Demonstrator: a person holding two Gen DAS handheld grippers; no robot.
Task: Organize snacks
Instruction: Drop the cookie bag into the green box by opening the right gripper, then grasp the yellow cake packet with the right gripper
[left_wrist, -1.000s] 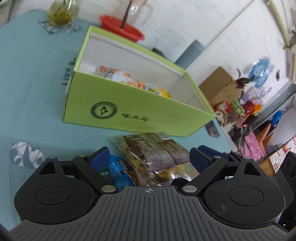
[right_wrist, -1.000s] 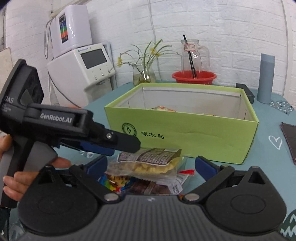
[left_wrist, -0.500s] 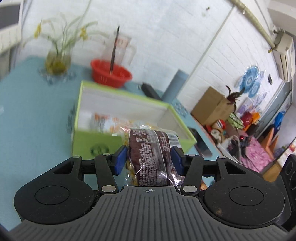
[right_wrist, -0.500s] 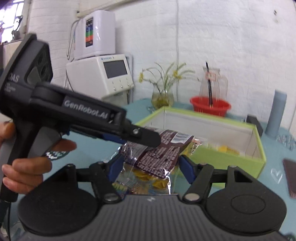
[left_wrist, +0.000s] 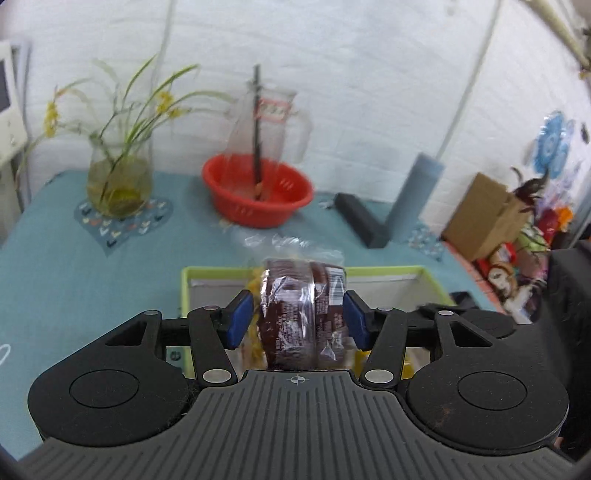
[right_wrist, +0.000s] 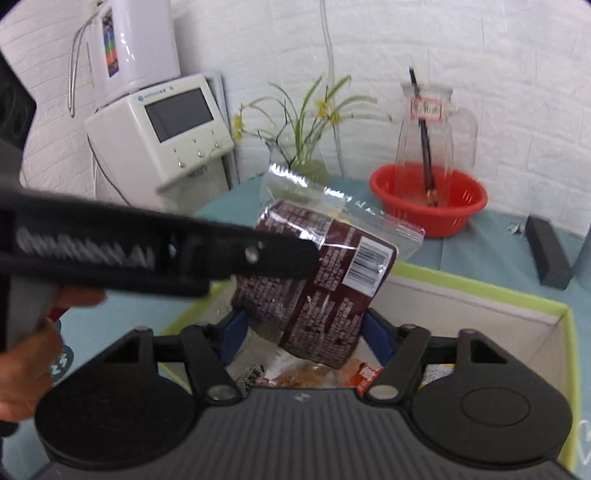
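I see a bench (left_wrist: 66, 258) under a teal cloth. The green box (left_wrist: 388, 272) sits on it. Behind the box stands a red basket (left_wrist: 258, 199) holding a glass pitcher (left_wrist: 269, 122). Left of the basket is a glass vase (left_wrist: 118, 181); right of it lie a black block (left_wrist: 360, 219) and an upright grey cylinder (left_wrist: 413, 195).
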